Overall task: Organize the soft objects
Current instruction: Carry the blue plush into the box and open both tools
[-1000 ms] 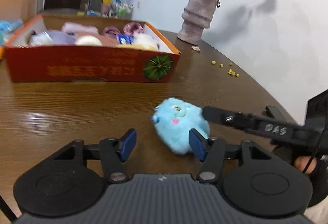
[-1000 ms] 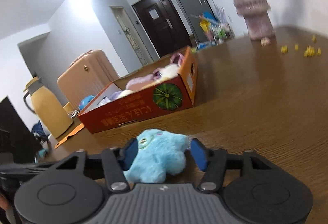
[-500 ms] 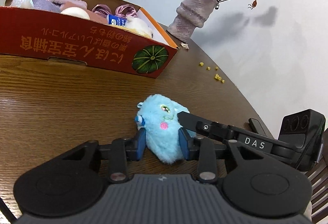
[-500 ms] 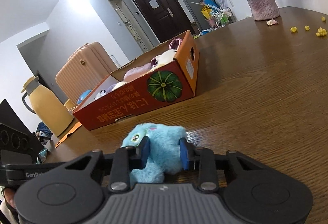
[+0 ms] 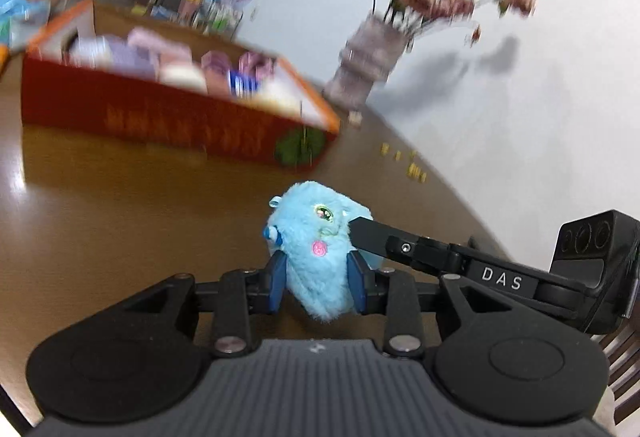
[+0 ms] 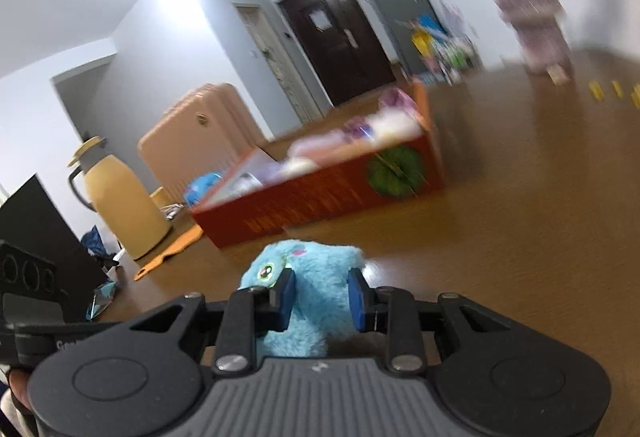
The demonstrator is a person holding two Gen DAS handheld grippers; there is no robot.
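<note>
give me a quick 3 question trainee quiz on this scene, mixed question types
1. True or false: the blue plush toy is gripped by both the left hand-held gripper and the right hand-held gripper.
2. Multiple choice: the red cardboard box holds A) soft items, B) books, C) nothing.
3. Short answer: what stands on the wooden table beyond the box, by the wall?

Key:
1. True; both pairs of pads press into the fur.
2. A
3. A vase of dried flowers

Vase of dried flowers (image 5: 370,63), cream jug (image 6: 120,205), peach suitcase (image 6: 200,133), dark door (image 6: 340,37)
</note>
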